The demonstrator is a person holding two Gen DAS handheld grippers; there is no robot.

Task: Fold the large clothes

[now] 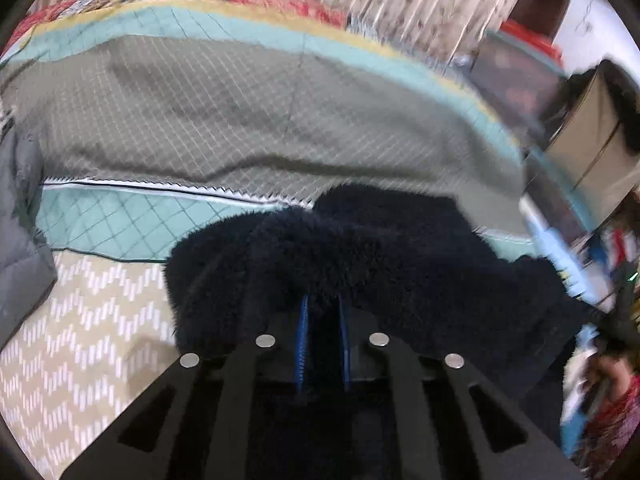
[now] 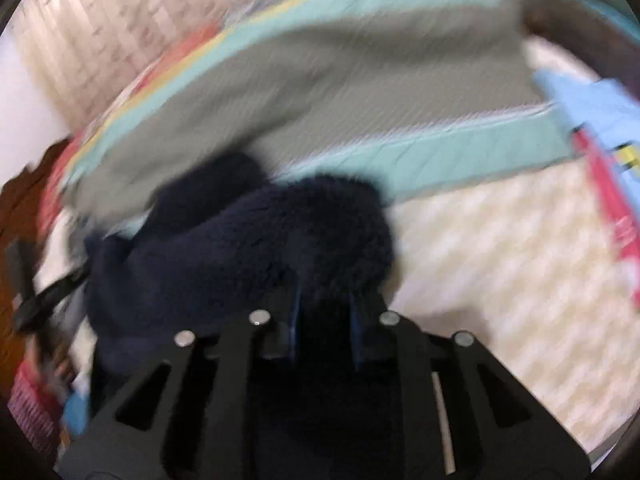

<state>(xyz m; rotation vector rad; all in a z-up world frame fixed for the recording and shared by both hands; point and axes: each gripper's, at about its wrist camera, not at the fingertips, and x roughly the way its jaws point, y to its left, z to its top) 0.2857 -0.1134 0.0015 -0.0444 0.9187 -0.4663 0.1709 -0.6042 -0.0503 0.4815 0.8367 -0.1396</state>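
A dark navy fleece garment (image 1: pixel 360 248) hangs bunched in front of my left gripper (image 1: pixel 323 320), whose blue-padded fingers are shut on a fold of it above the bed. In the right wrist view the same navy fleece (image 2: pixel 248 240) is bunched at my right gripper (image 2: pixel 326 304), which is shut on another part of it. The fingertips of both grippers are buried in the pile. The right wrist view is blurred by motion.
A bed with a cream chevron cover (image 1: pixel 80 340) and a teal and grey quilted blanket (image 1: pixel 240 112) lies below. A grey padded jacket (image 1: pixel 20 220) lies at the left. A light blue and red item (image 2: pixel 600 120) lies at the right. Cluttered furniture (image 1: pixel 580 140) stands at the right.
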